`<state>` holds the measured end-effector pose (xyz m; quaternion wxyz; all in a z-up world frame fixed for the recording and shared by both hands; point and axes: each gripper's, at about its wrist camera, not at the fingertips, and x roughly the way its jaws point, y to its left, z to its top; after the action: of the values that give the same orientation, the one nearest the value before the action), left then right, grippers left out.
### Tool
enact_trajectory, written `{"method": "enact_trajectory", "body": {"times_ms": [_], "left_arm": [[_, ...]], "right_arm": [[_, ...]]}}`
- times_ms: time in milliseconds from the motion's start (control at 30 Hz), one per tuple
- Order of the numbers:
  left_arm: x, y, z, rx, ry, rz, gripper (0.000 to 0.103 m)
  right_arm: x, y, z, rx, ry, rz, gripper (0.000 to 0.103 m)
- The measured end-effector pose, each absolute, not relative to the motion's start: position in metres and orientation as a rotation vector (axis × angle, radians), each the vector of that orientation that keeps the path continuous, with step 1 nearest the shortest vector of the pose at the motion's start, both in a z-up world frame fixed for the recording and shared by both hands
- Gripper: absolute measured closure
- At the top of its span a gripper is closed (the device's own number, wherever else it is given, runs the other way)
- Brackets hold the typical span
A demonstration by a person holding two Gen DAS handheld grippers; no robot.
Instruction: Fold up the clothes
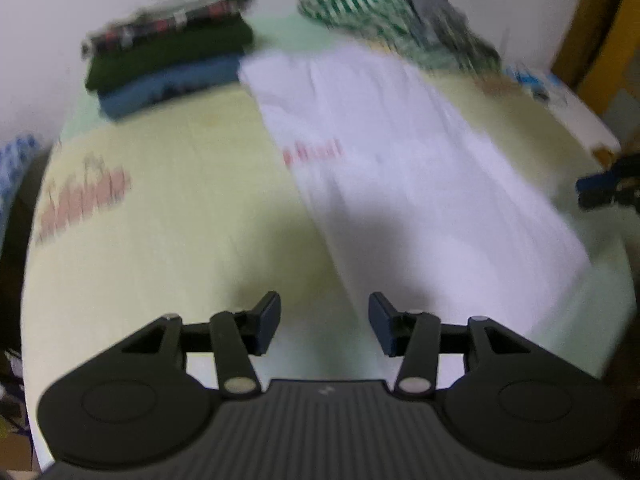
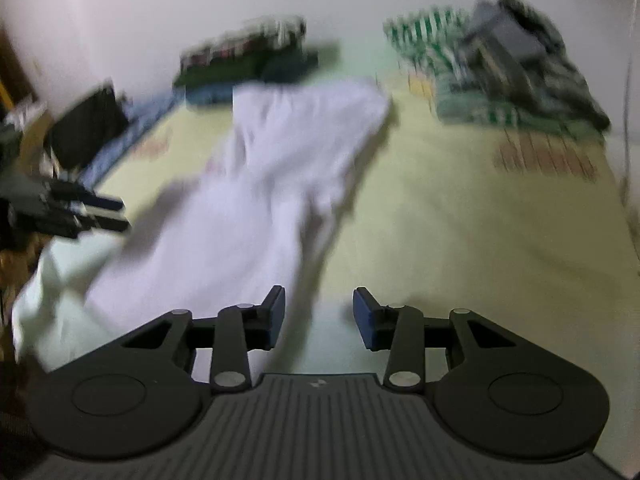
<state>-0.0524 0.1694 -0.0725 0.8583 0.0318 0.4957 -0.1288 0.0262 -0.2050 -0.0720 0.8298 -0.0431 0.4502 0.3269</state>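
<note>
A bed (image 1: 168,216) with a pale yellow-green sheet carries everything; both views are blurred. A white garment (image 1: 400,160) lies spread out long and narrow down the middle of the bed, running from near the far edge toward the near edge, with a small red print on it in the left wrist view. Its near end lies just ahead of both grippers. In the far right corner sits a loose heap of green-and-white striped and grey clothes (image 1: 404,20). Toward the far left corner stands a neat stack of folded clothes (image 1: 168,52), a dark plaid piece on top, dark green below it, blue at the bottom.

The left gripper (image 1: 324,322) hangs above the near edge with its jaws wide apart and nothing between them. The right gripper (image 2: 319,317) also hangs above the near edge, jaws wide and holding nothing, its left finger (image 2: 276,316) over the garment's near end.
</note>
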Motion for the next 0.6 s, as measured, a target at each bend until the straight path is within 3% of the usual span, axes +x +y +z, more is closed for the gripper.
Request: {"method": "enact_trajectory", "body": {"times_ms": [200, 400, 500, 600], "left_arm": [[-0.1, 0.163, -0.079, 0.05, 1.117, -0.378, 0.065], [-0.165, 0.155, -0.078, 0.026, 1.204, -0.557, 0.064], [-0.207, 0.147, -0.076, 0.082, 1.216, -0.634, 0.054], [-0.224, 0.143, -0.067, 0.15, 1.169, -0.618, 0.056]], "right_arm": [[-0.033, -0.205, -0.077, -0.175, 1.127, 0.683, 0.068], [-0.097, -0.204, -0.078, -0.202, 1.303, 0.702, 0.068], [-0.129, -0.203, -0.078, -0.215, 1.392, 0.71, 0.068], [-0.161, -0.202, -0.079, -0.228, 1.48, 0.717, 0.071]]}}
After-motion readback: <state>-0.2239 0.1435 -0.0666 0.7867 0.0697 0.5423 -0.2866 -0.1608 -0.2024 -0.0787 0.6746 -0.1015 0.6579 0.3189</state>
